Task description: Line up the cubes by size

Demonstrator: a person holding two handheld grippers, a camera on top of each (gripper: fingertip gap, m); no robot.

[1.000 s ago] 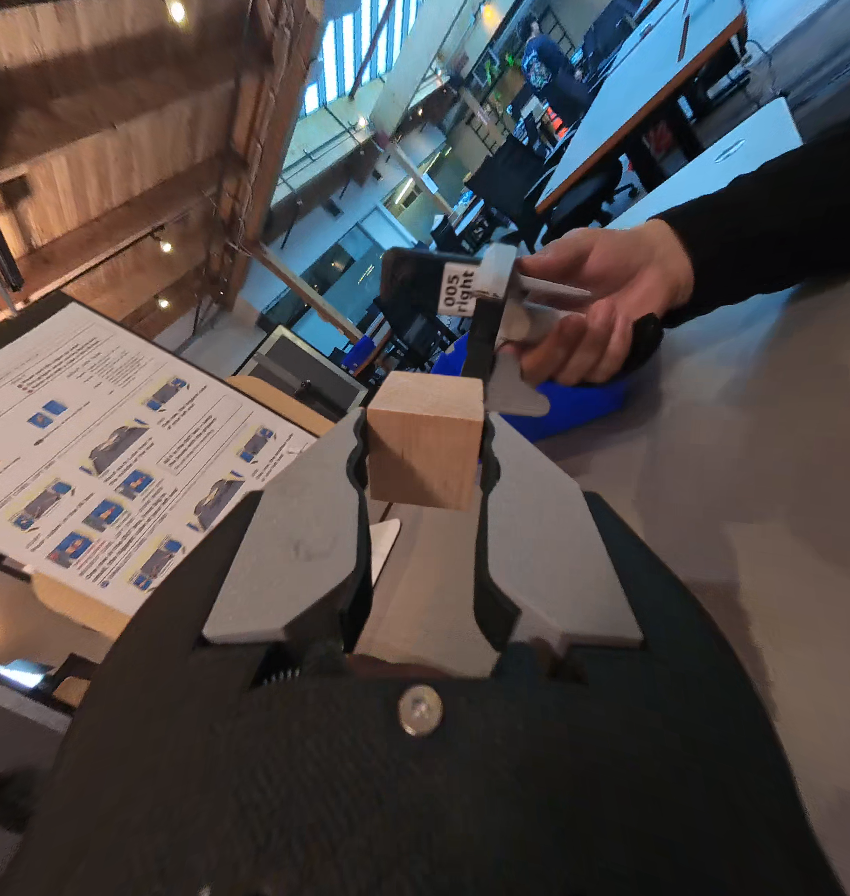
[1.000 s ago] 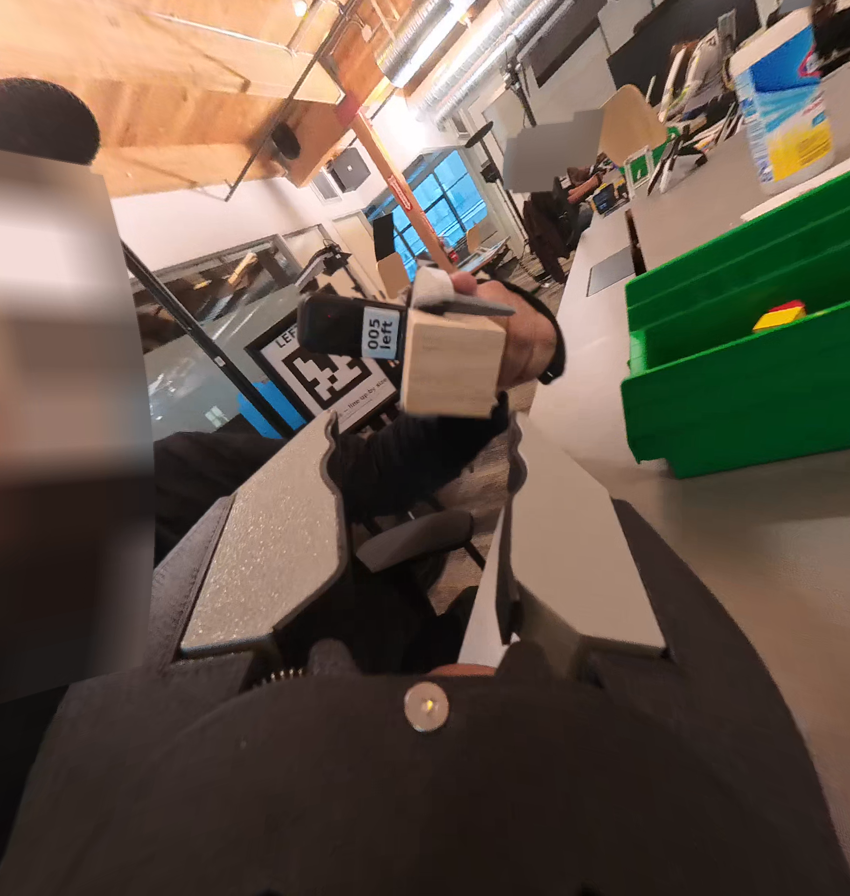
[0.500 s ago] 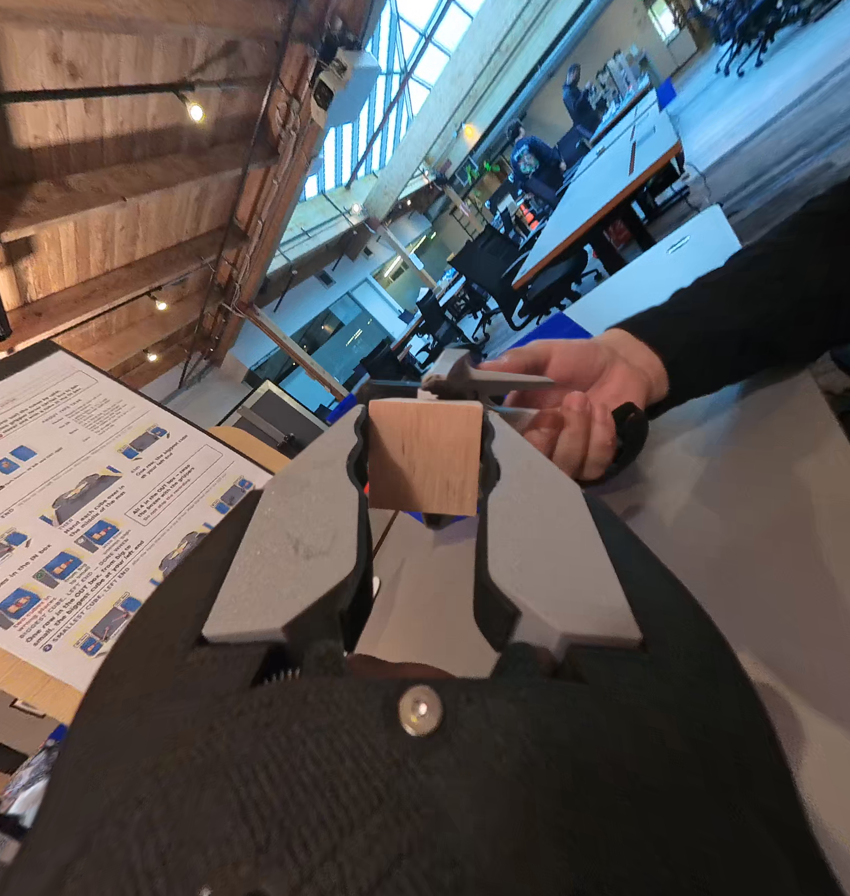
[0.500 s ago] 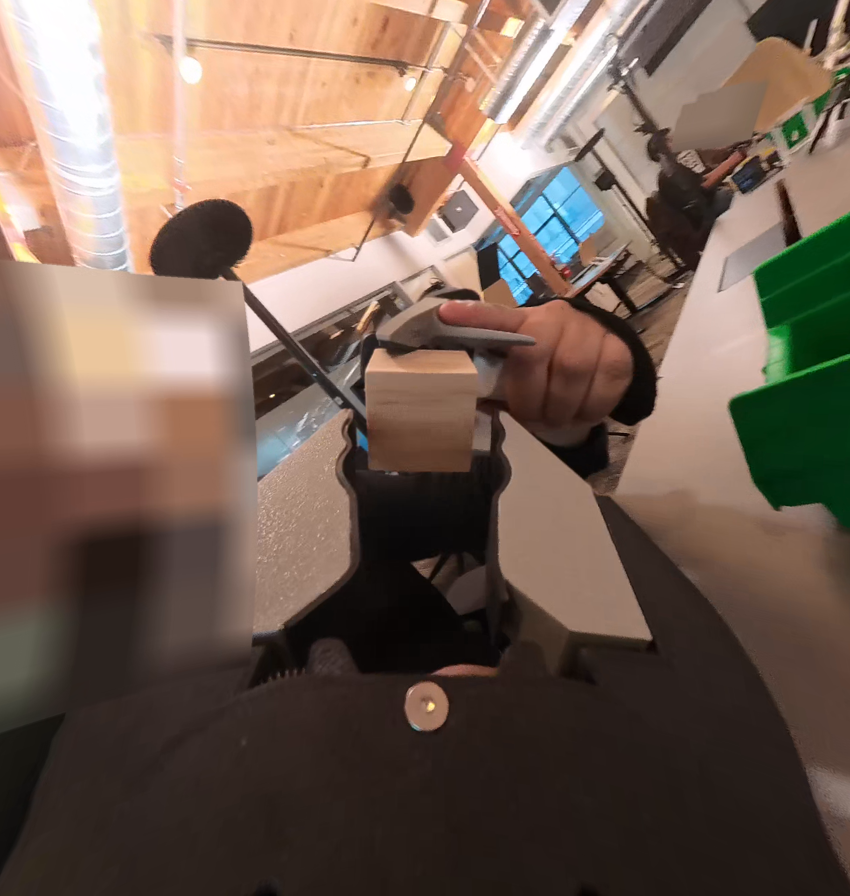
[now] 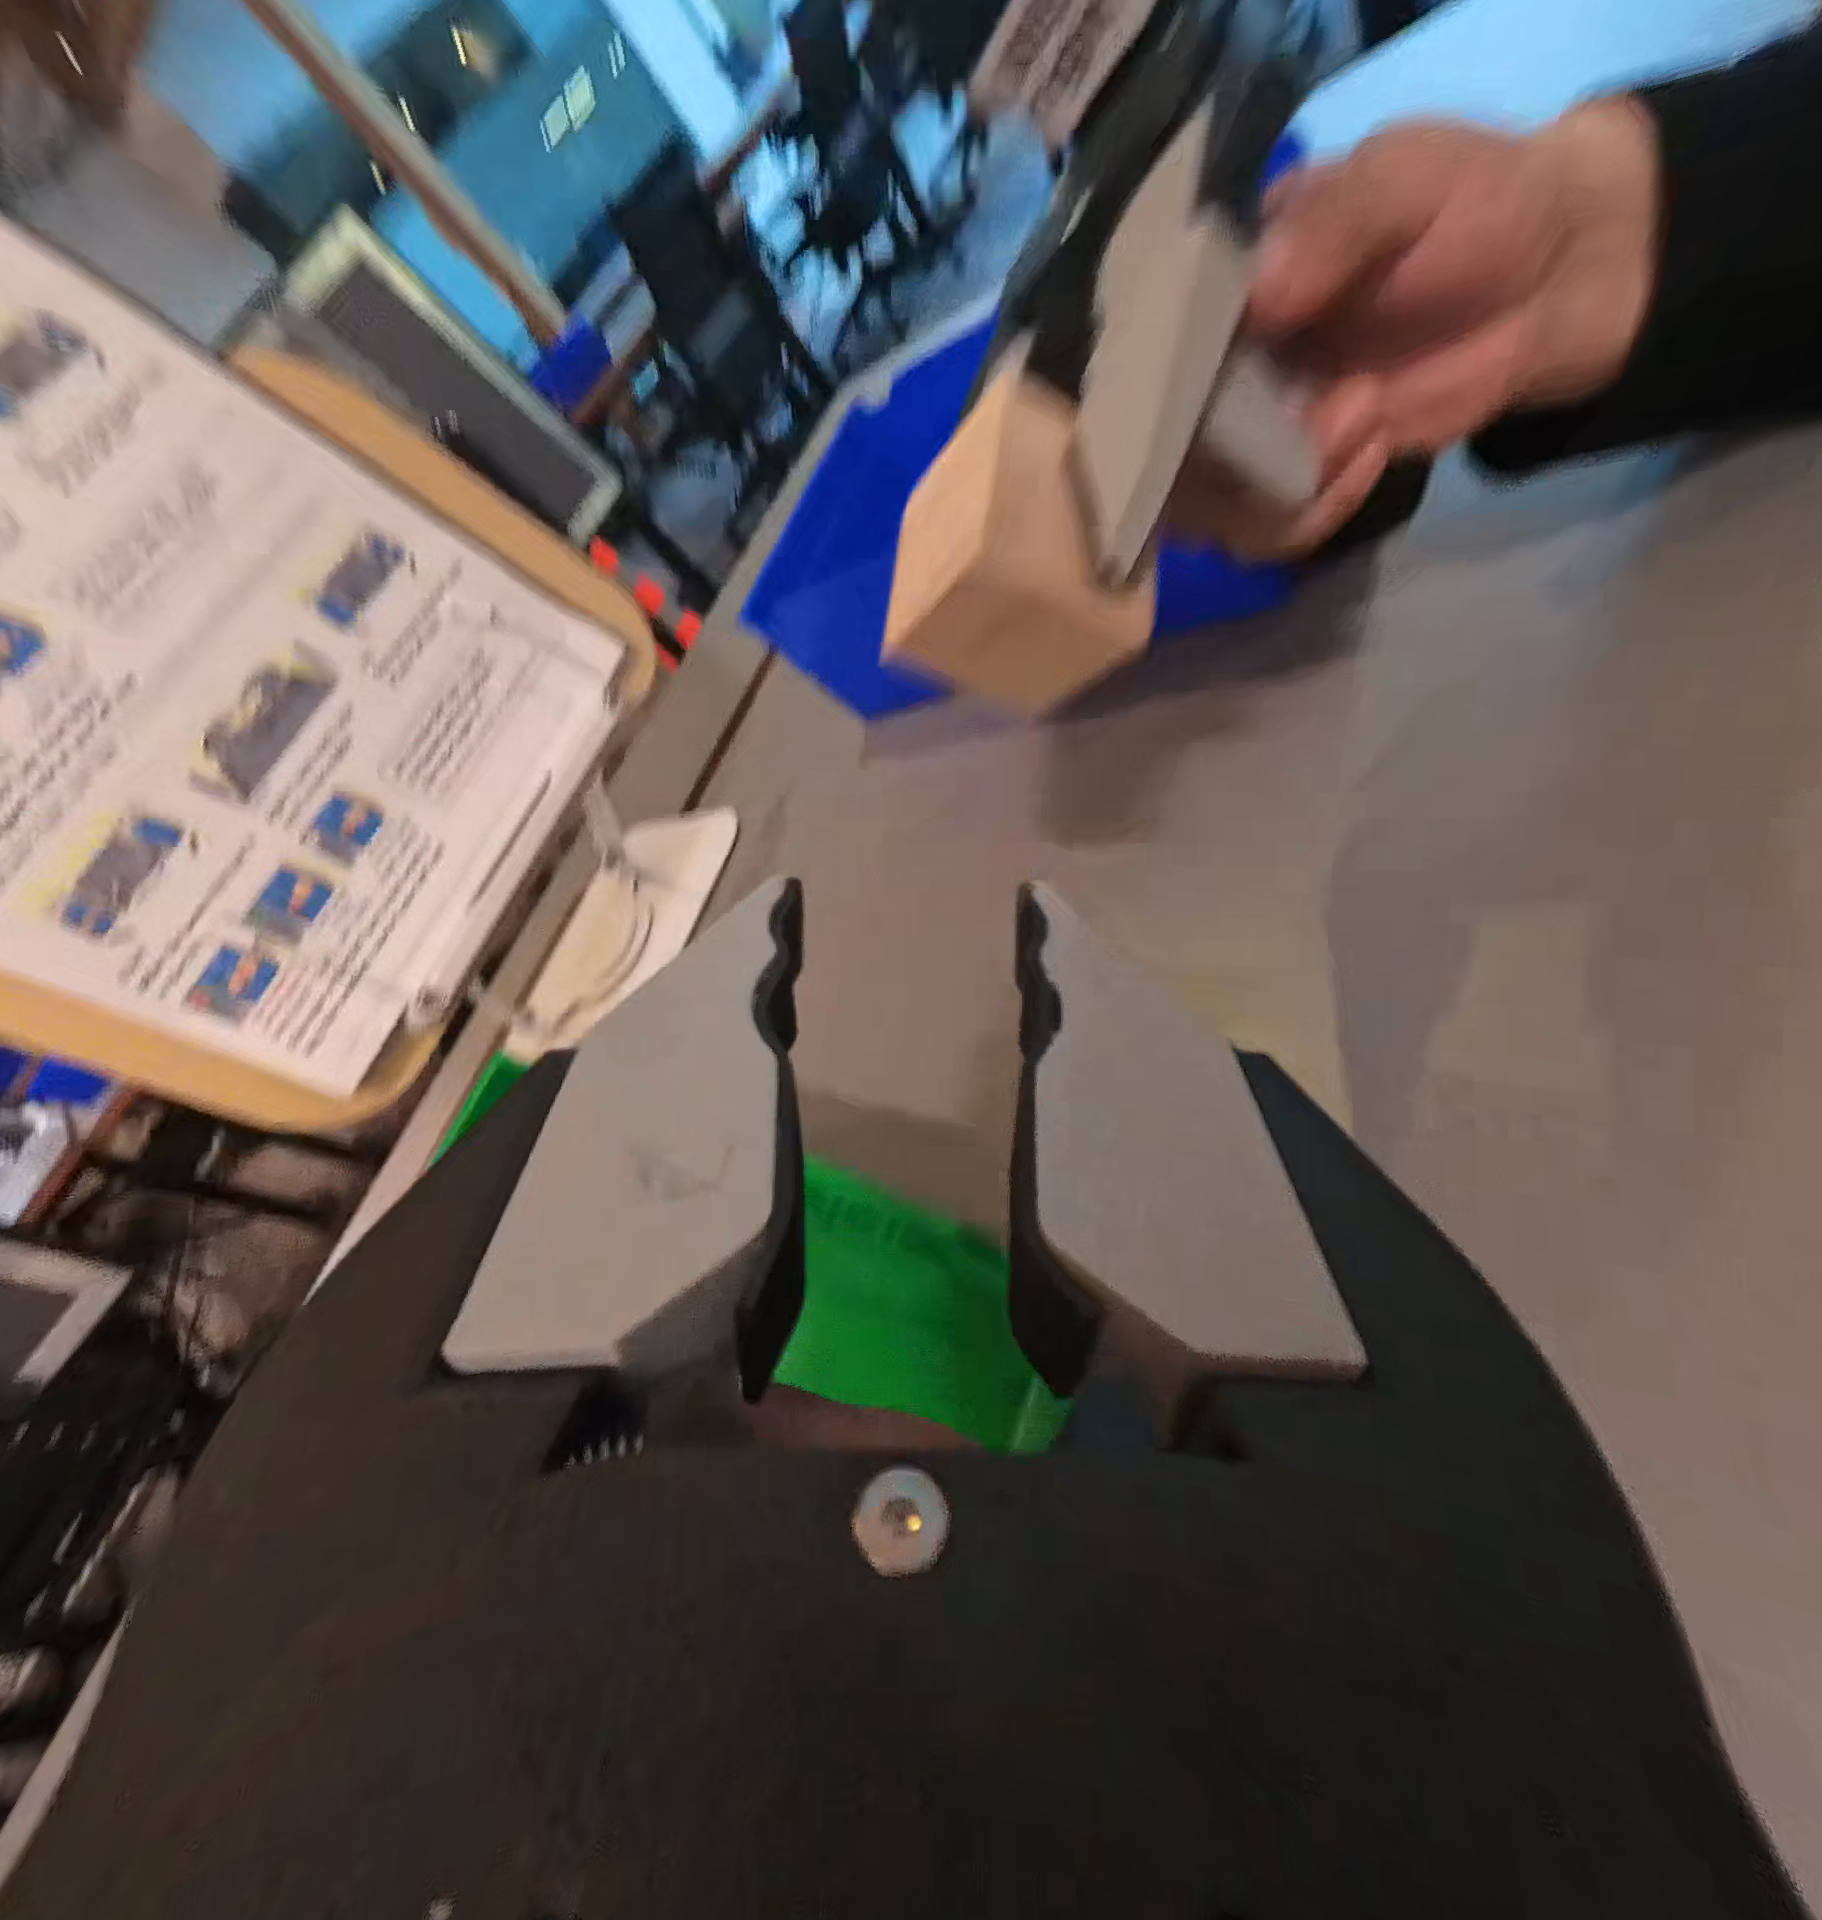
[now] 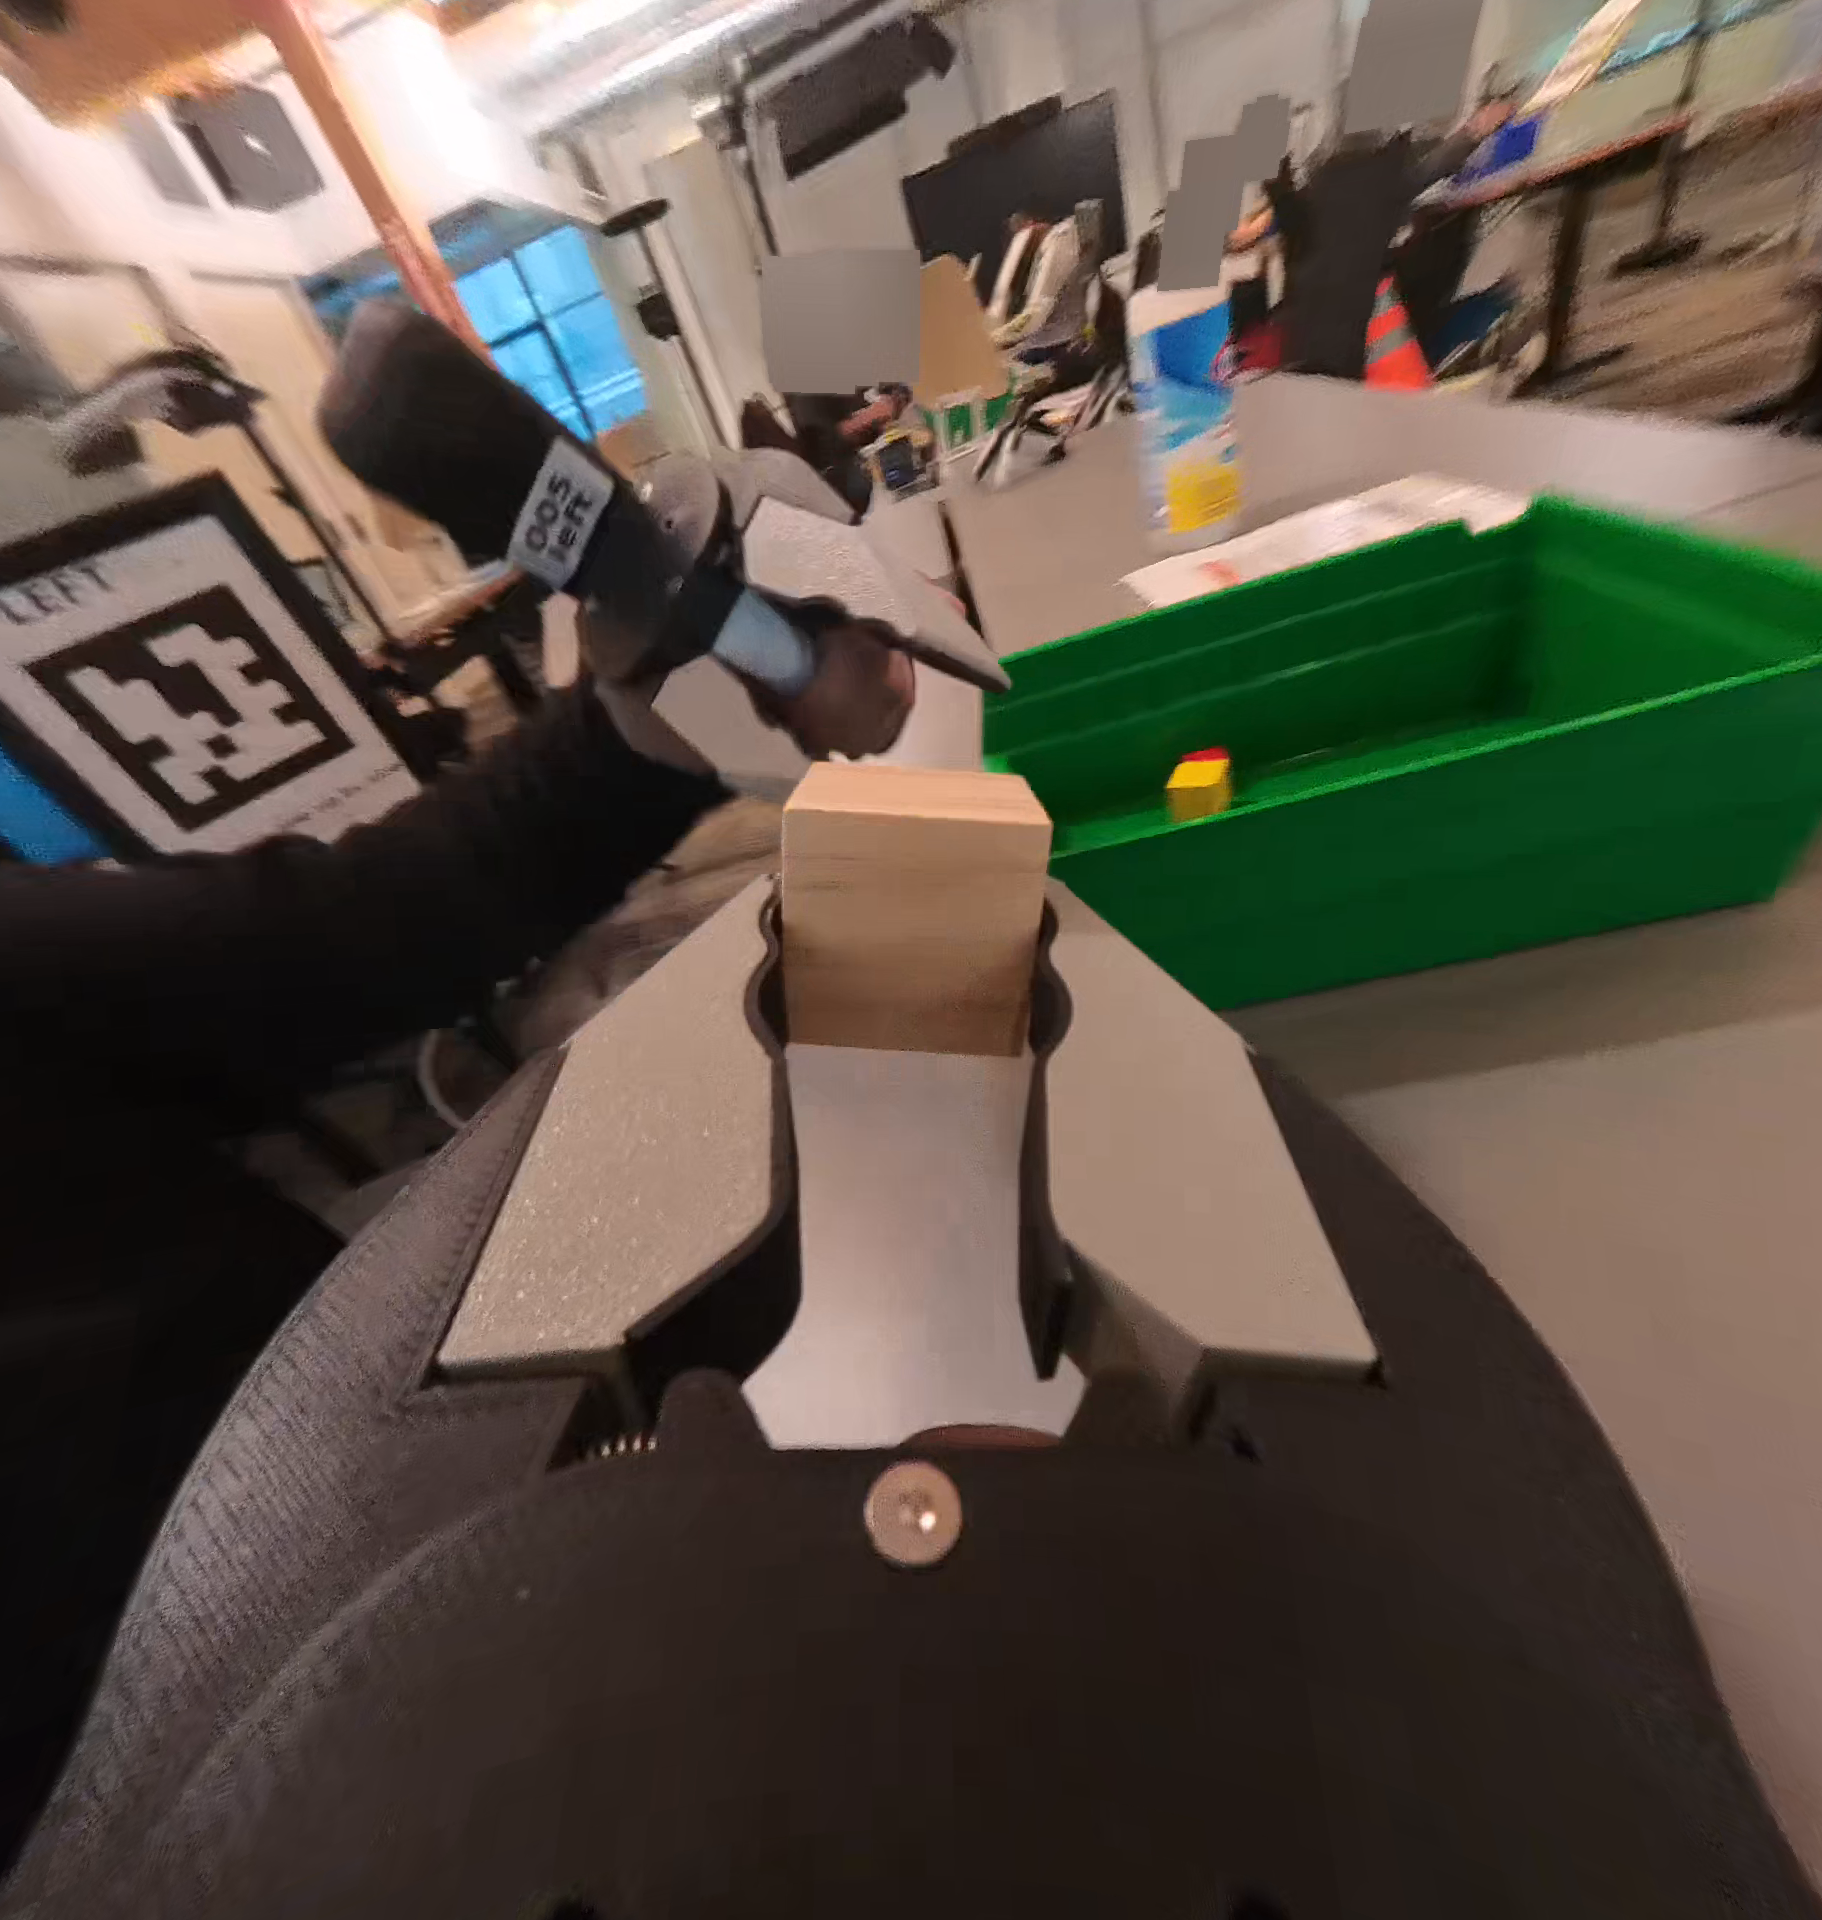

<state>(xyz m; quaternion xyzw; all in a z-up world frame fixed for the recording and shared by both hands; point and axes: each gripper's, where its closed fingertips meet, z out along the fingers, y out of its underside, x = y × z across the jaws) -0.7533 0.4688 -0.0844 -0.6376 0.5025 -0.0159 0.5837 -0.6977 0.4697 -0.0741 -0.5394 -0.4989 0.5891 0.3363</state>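
Observation:
A plain wooden cube (image 6: 912,935) sits clamped between the fingertips of my right gripper (image 6: 912,894), held above the grey table (image 6: 1613,1195). In the left wrist view the same cube (image 5: 1000,592) shows up and to the right, in the right gripper's fingers (image 5: 1156,343), held by a hand. My left gripper (image 5: 907,914) is open and empty, low over the table (image 5: 1509,935). A small yellow and red cube (image 6: 1198,784) lies in the green bin (image 6: 1406,894).
A blue bin (image 5: 855,520) stands behind the held cube. An instruction sheet on a board (image 5: 211,675) stands to the left. The green bin also shows under my left gripper (image 5: 886,1299). A marker board (image 6: 190,686) and a white-blue container (image 6: 1187,436) stand farther off.
The wooden cube passed from my left gripper to my right. The left gripper opened and dropped away toward the table; the right gripper shut on the cube and carried it off.

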